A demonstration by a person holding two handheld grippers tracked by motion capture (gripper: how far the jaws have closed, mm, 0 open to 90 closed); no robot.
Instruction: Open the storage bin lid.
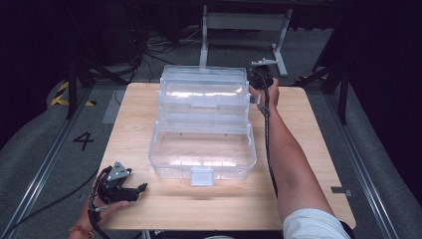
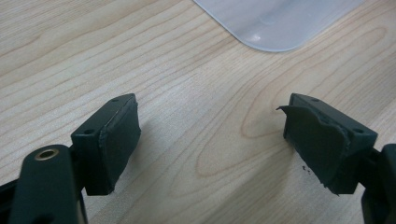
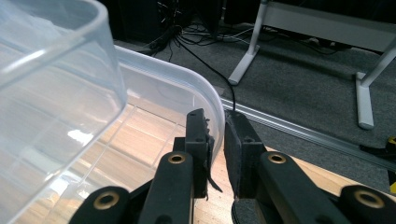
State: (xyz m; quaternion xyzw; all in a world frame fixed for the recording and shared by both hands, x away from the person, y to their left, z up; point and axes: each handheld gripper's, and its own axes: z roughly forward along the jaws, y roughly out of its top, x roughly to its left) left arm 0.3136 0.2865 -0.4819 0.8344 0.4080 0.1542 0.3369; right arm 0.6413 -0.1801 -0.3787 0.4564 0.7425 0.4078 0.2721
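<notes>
Beside box lid (image 3: 205, 100), right gripper (image 3: 215, 140) closed.

Light wooden table (image 1: 308, 144); clear plastic tiered box (image 1: 203, 144) standing on it, centre.

Whether the right tongs (image 3: 215, 154) pinch the box (image 1: 203, 124) rim stays hidden.

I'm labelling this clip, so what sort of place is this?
Probably a lab or recording studio: a lone wooden table on grey carpet, cables trailing across the floor, and a taped number four beside a floor rail.
</notes>
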